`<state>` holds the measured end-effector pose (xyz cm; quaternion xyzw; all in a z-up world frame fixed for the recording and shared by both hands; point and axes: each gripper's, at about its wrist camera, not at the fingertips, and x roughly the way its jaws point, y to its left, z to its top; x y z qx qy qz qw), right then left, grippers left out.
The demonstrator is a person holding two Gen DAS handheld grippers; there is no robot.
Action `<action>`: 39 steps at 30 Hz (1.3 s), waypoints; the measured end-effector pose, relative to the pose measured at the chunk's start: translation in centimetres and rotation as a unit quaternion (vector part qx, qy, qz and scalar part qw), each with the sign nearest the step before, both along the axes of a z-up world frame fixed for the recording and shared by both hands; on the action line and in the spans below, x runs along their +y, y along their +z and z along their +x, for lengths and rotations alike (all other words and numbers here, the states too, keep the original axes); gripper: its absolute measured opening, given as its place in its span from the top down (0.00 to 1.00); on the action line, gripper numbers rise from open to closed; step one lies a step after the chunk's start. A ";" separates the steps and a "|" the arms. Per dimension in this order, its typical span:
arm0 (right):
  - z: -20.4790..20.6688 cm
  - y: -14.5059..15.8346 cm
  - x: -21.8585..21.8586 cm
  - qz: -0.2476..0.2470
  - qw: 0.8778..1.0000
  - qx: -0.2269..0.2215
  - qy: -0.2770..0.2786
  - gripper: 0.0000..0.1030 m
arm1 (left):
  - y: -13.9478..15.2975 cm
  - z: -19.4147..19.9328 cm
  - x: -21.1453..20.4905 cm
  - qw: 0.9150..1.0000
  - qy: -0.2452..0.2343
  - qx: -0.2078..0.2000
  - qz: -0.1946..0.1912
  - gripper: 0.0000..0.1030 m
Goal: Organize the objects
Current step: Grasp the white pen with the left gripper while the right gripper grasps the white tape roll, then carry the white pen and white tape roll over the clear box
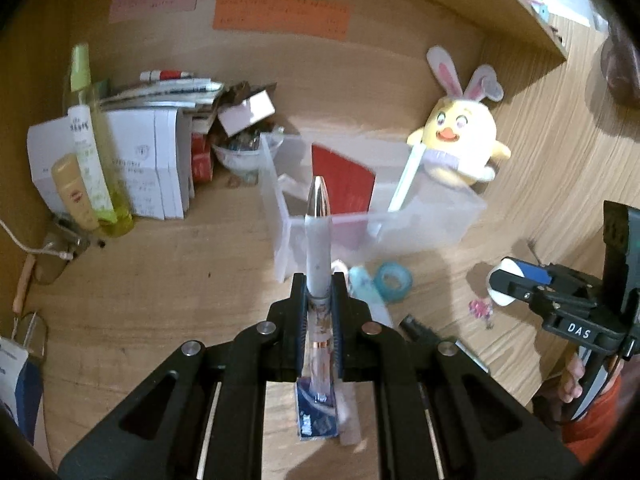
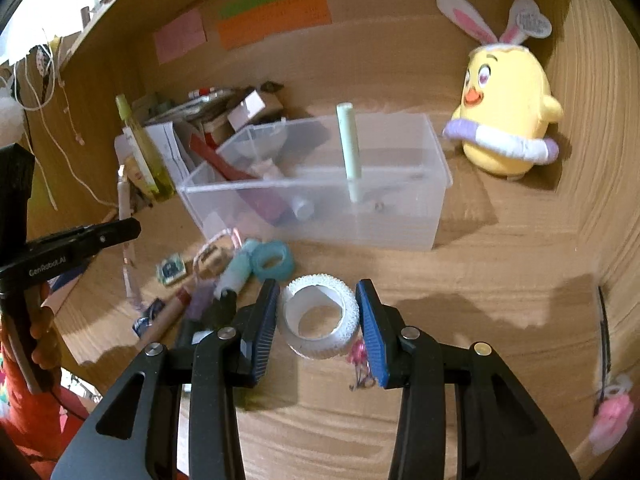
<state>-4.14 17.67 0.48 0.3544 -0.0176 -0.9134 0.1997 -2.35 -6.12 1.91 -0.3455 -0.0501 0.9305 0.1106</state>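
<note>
My left gripper (image 1: 318, 284) is shut on a white pen (image 1: 318, 236) with a silver tip, held above the desk and pointing at the clear plastic box (image 1: 440, 224). The box (image 2: 400, 224) holds a red booklet (image 1: 344, 180), a pale green pen (image 2: 349, 148) and small items. My right gripper (image 2: 318, 300) is shut on a white tape roll (image 2: 320, 320), lifted just above the desk; it also shows at the right of the left wrist view (image 1: 506, 284). A teal tape roll (image 2: 272, 264), a mint tube (image 2: 236, 276) and several small items lie in front of the box.
A yellow chick plush (image 2: 508, 120) stands at the back right corner. Boxes, books and bottles (image 1: 92, 152) crowd the back left. Coloured notes (image 1: 280, 12) hang on the back wall. A pink sticker (image 1: 482, 310) lies on the desk.
</note>
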 end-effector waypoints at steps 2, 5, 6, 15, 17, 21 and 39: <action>-0.2 0.4 0.0 -0.001 1.000 0.006 0.000 0.65 | 0.6 -0.2 0.1 1.000 -0.001 0.007 0.006 0.90; -0.6 1.0 -0.1 -0.005 1.000 0.015 0.001 0.65 | 1.4 -0.6 0.3 1.000 0.001 0.018 0.011 0.90; -0.7 1.2 -0.1 -0.007 1.000 0.017 0.001 0.65 | 1.6 -0.7 0.4 1.000 0.002 0.021 0.012 0.90; -2.4 2.6 -0.5 -0.009 0.999 0.038 0.004 0.65 | 4.5 -1.9 -0.2 0.998 0.019 0.052 0.019 0.90; -2.8 3.0 -0.6 -0.010 0.999 0.044 0.004 0.65 | 5.3 -2.2 -0.4 0.998 0.023 0.059 0.023 0.90; -3.6 3.9 -0.4 -0.015 0.998 0.055 0.002 0.65 | 6.6 -2.5 -0.6 0.996 0.029 0.075 0.025 0.90; -8.1 5.1 0.4 -0.012 0.998 0.068 -0.015 0.65 | 4.9 -9.3 0.9 0.998 0.049 0.043 0.002 0.90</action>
